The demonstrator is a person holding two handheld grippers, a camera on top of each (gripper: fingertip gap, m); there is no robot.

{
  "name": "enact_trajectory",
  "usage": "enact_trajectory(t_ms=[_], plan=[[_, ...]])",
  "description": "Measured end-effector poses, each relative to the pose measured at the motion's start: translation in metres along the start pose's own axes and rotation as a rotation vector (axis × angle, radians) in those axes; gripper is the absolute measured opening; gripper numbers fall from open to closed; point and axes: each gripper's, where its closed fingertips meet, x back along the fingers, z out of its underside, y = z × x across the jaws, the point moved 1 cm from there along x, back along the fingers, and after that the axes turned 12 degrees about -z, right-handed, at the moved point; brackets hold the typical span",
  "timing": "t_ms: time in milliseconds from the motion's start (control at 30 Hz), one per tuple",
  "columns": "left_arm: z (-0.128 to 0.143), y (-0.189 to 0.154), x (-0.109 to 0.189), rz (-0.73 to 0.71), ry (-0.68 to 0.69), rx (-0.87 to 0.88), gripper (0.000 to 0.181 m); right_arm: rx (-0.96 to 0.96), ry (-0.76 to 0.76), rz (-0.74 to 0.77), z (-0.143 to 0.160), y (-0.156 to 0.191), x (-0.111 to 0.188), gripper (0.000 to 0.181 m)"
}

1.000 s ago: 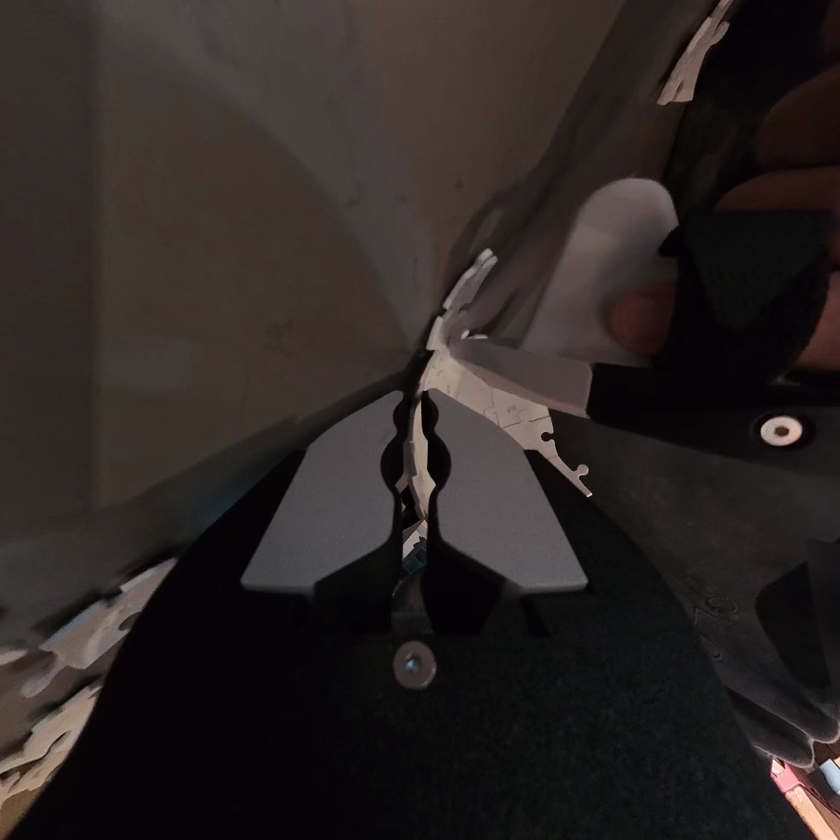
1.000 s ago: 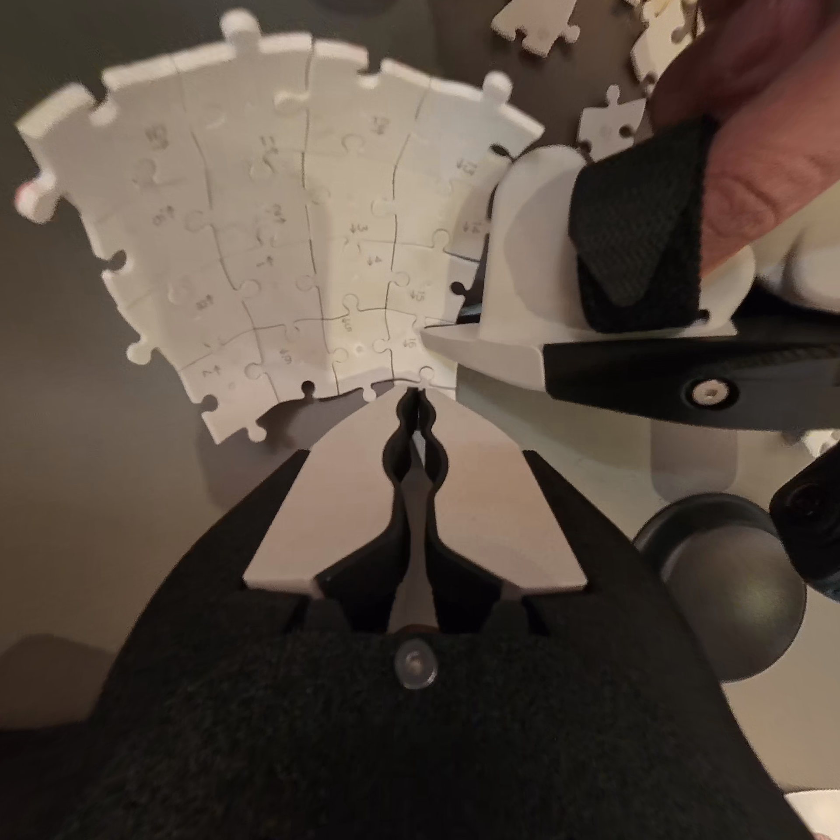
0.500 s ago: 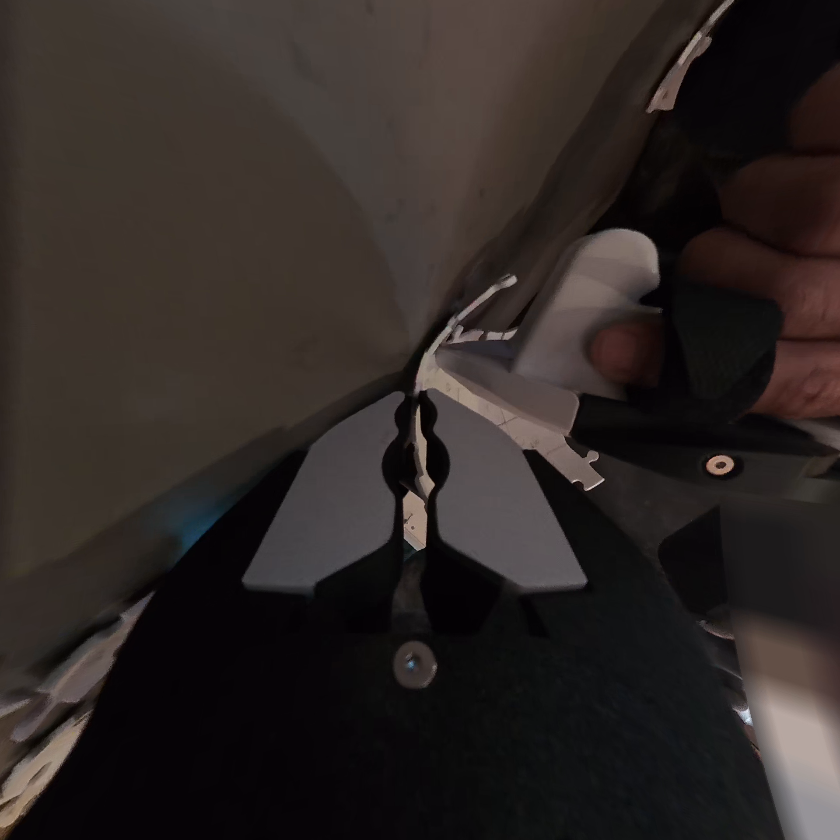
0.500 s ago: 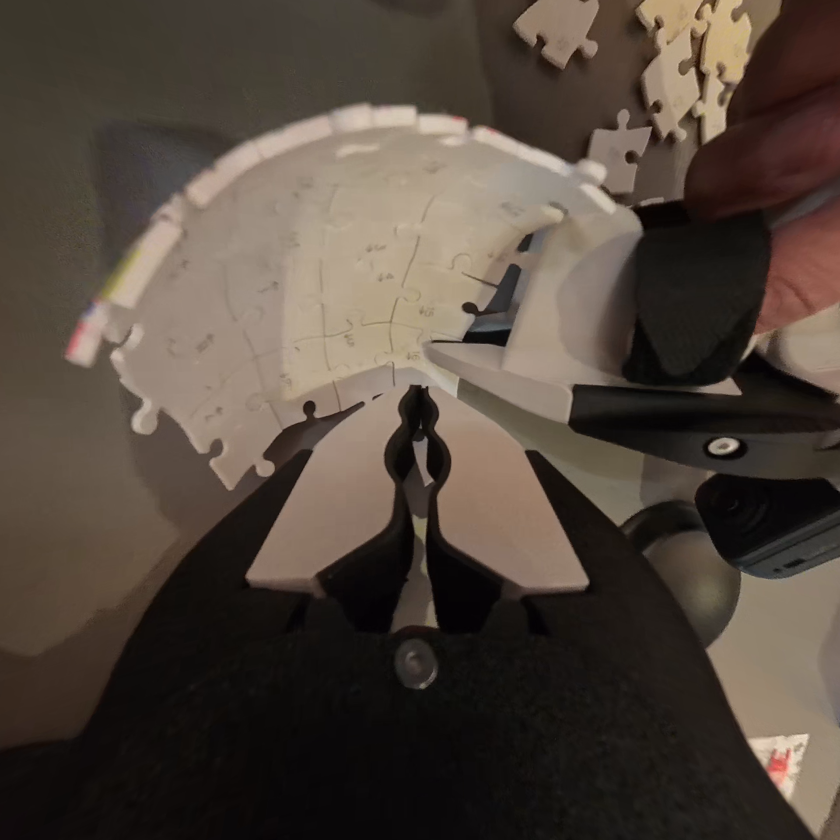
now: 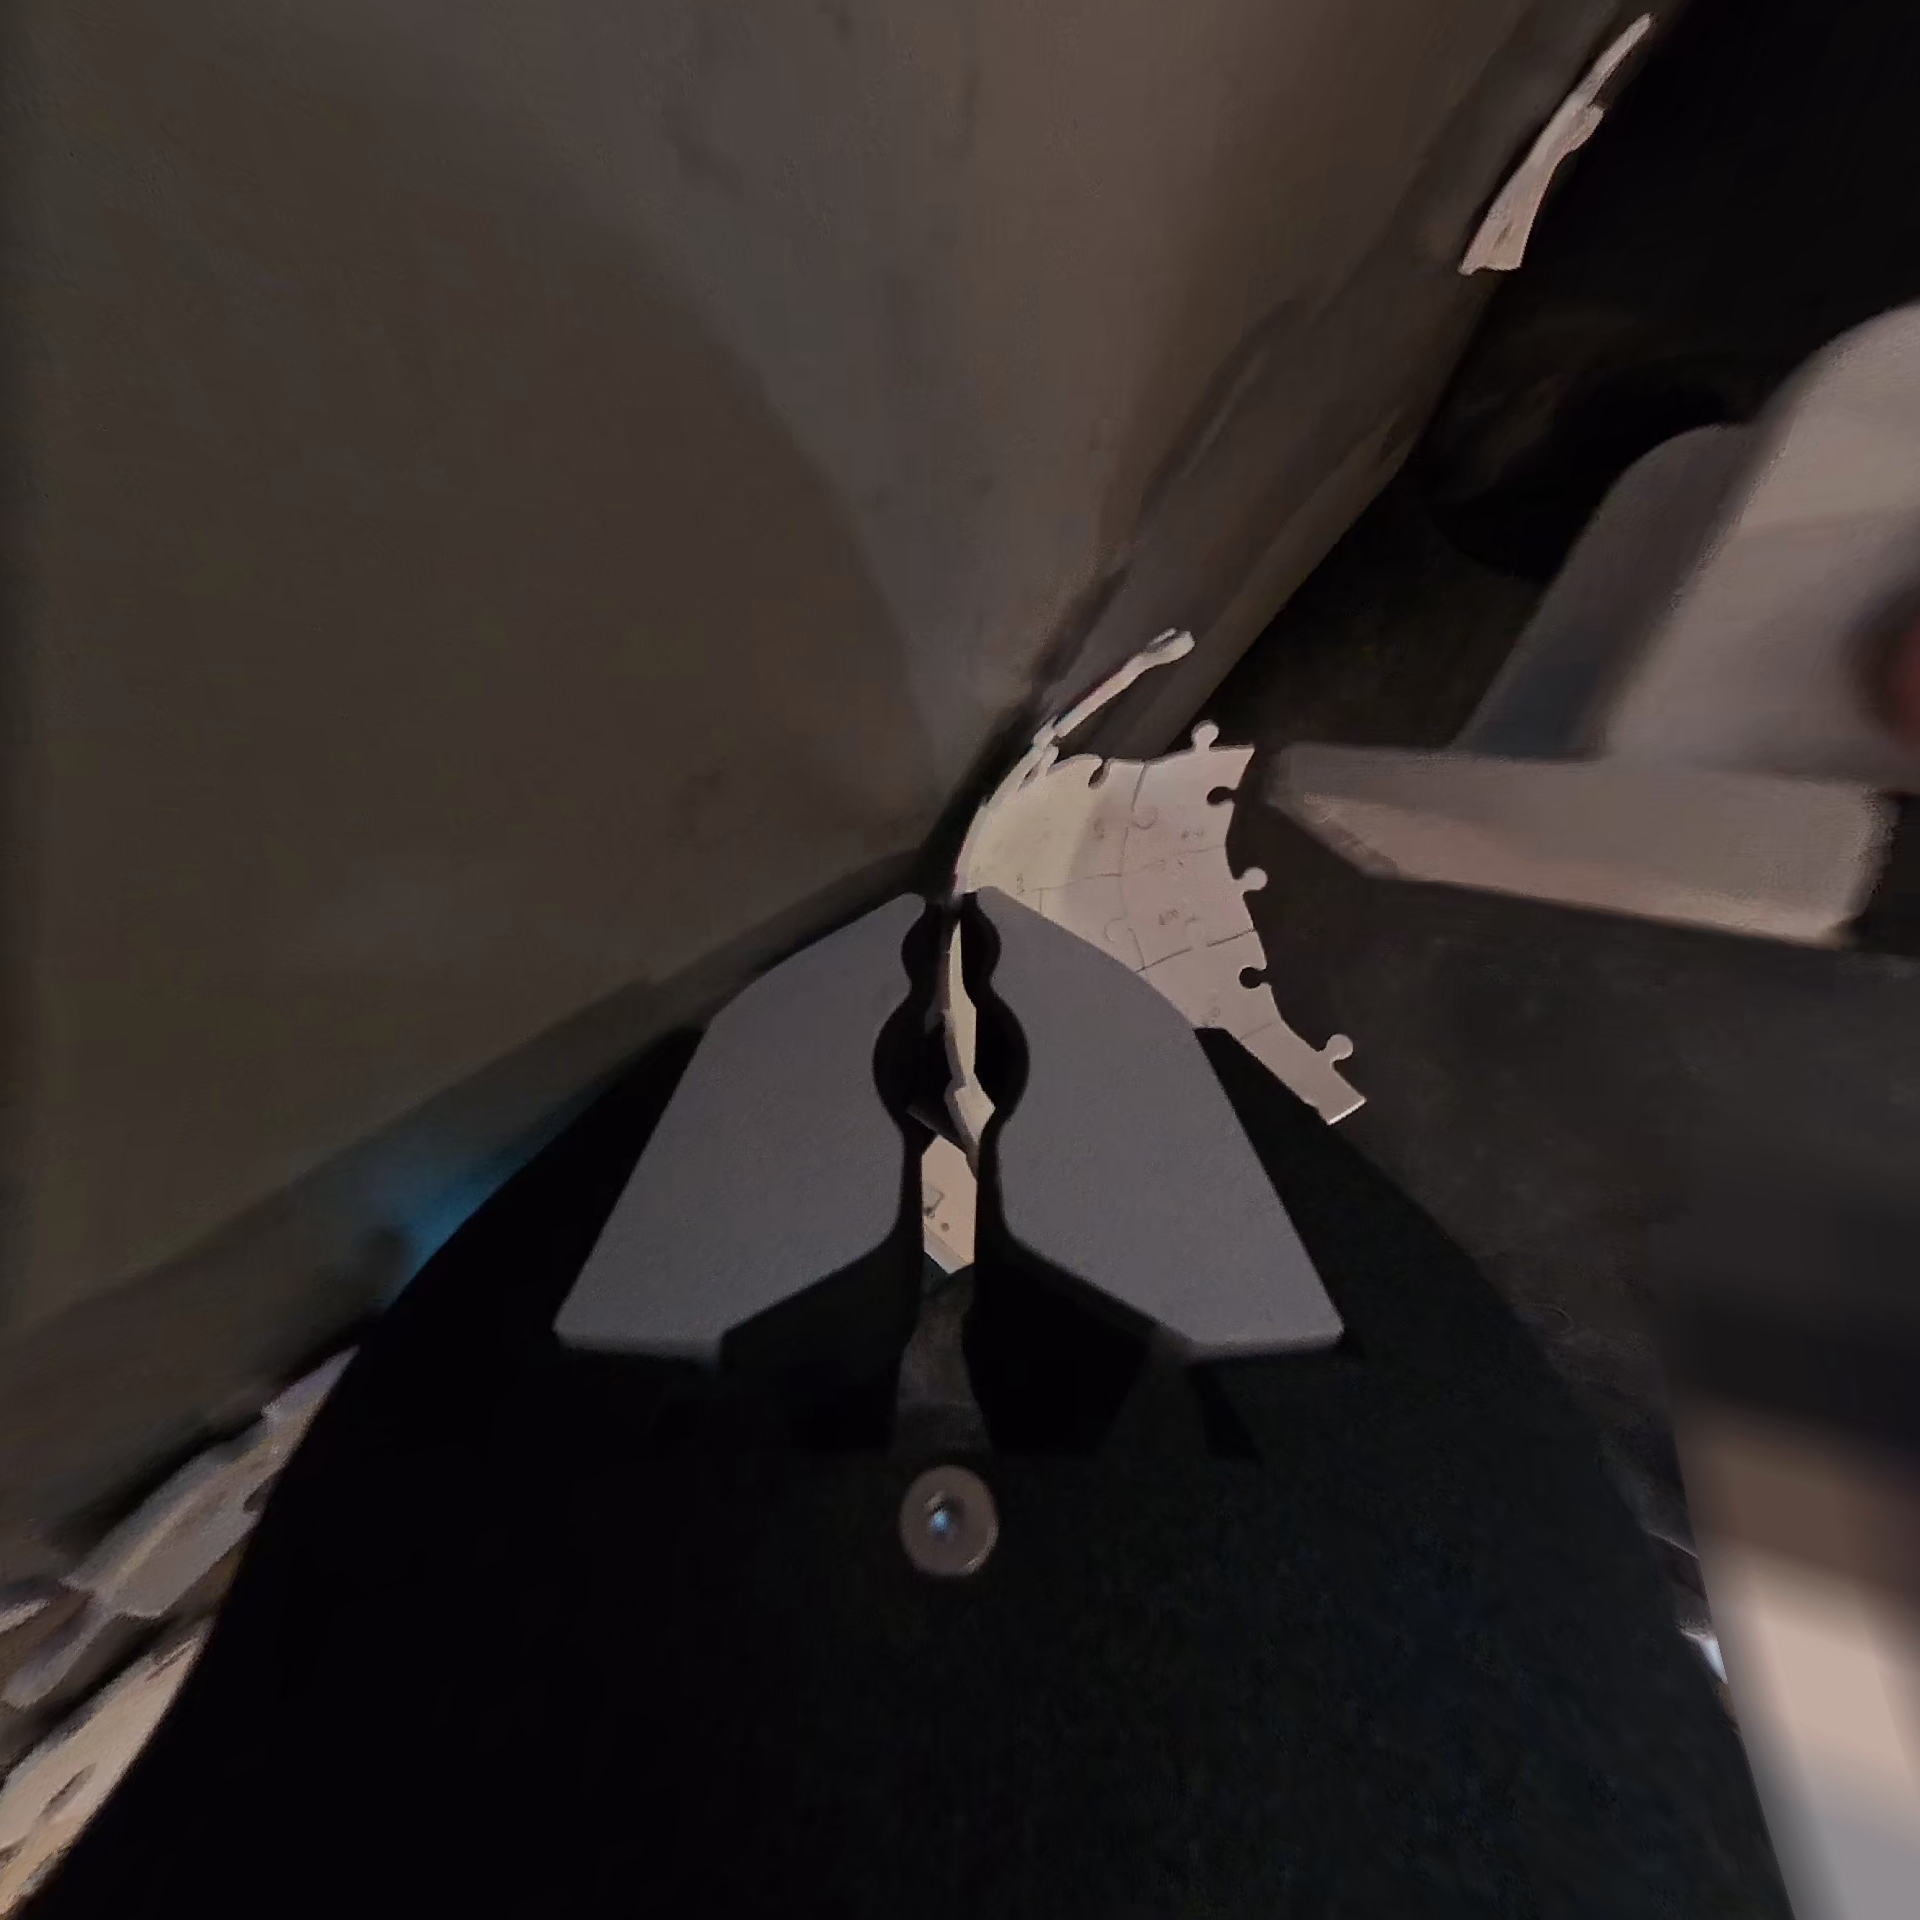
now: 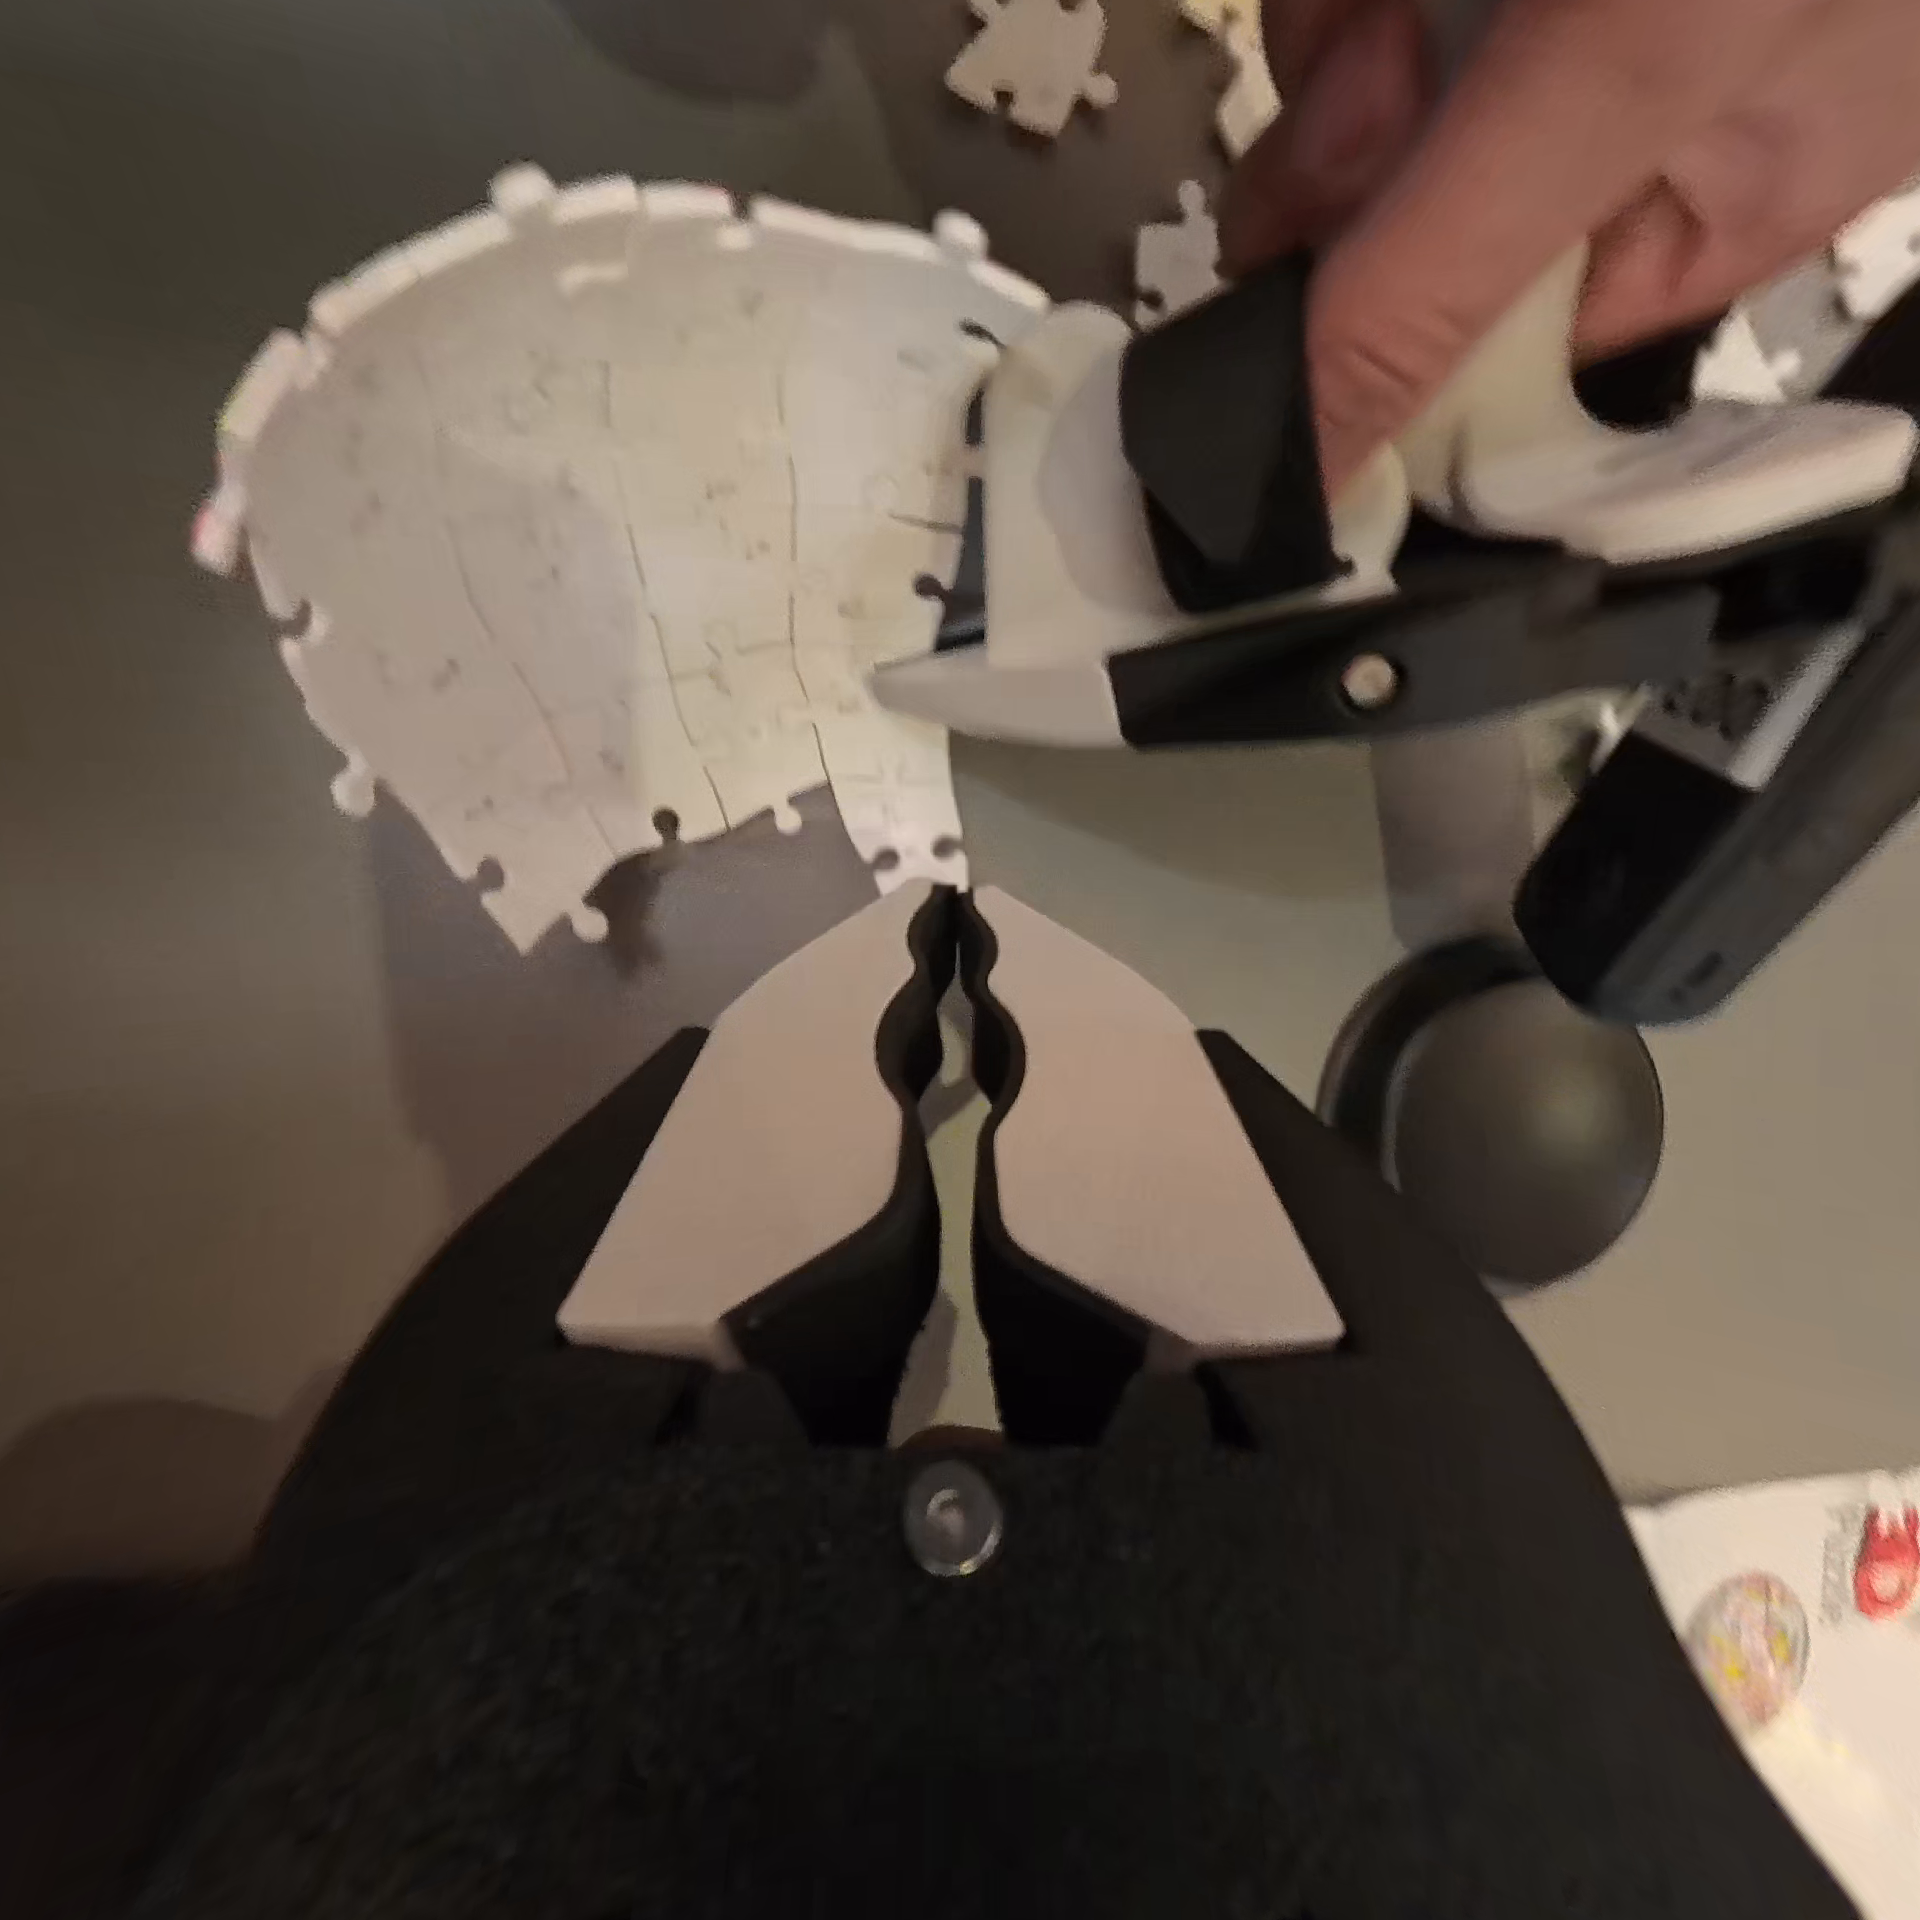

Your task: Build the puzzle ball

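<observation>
Both pairs of jaws sit pressed together as I work the rig remotely: my left gripper point(image 5: 956, 925) pinches the edge of the puzzle shell point(image 6: 623, 540) between its grey fingers point(image 5: 1122, 1132), the white rim running down the slot between them, while my right gripper point(image 6: 954, 902) has its tips closed just at the shell's lowest corner; whether they actually bite that corner I cannot tell. Seen from the right wrist, the shell is a curved sheet of interlocked white pieces, concave side toward me, faint marks on each piece, knobs and sockets along its ragged border, held above the dark grey table point(image 6: 156, 779). A hand point(image 6: 1538, 197) grips the left tool at upper right. Beyond, loose puzzle pieces point(image 6: 1039, 73) lie scattered on the table. A dark ball-shaped knob point(image 6: 1507, 1122) sits right, a printed sheet point(image 6: 1787, 1631) lower right.
</observation>
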Motion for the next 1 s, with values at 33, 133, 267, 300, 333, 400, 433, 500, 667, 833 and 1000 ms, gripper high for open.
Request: enact_trajectory(t_ms=[33, 133, 267, 300, 333, 400, 433, 500, 667, 833, 1000], plan=[[0.0, 0.0, 0.0, -0.006, -0.008, -0.007, 0.003, -0.018, 0.002, 0.014, 0.004, -0.001, 0.007, 0.0], [0.001, -0.001, 0.0, -0.003, -0.049, -0.03, 0.002, -0.119, -0.071, 0.058, 0.017, -0.002, 0.035, 0.0], [0.003, -0.002, -0.002, 0.03, -0.109, -0.053, 0.002, -0.283, -0.147, 0.012, 0.054, 0.02, 0.054, 0.02], [0.003, -0.002, -0.003, 0.04, -0.123, -0.054, 0.002, -0.313, -0.137, 0.0, 0.066, 0.03, 0.053, 0.021], [0.004, -0.001, -0.003, 0.048, -0.135, -0.054, 0.002, -0.33, -0.149, 0.001, 0.075, 0.04, 0.051, 0.021], [0.006, -0.001, -0.004, 0.058, -0.151, -0.057, 0.002, -0.344, -0.166, 0.03, 0.089, 0.06, 0.045, 0.021], [0.006, 0.0, -0.004, 0.062, -0.155, -0.057, 0.002, -0.354, -0.173, 0.071, 0.093, 0.066, 0.042, 0.021], [0.007, 0.0, -0.004, 0.067, -0.163, -0.055, 0.002, -0.404, -0.164, 0.117, 0.1, 0.078, 0.037, 0.023], [0.005, 0.0, -0.003, 0.082, -0.2, -0.055, 0.002, -0.51, -0.184, 0.149, 0.101, 0.09, 0.028, 0.024], [0.005, -0.003, -0.006, 0.099, -0.248, -0.056, 0.002, -0.542, -0.207, 0.245, 0.099, 0.087, 0.024, 0.032], [0.011, -0.004, -0.011, 0.091, -0.237, -0.071, 0.002, -0.561, -0.166, 0.402, 0.107, 0.079, 0.035, 0.031]])
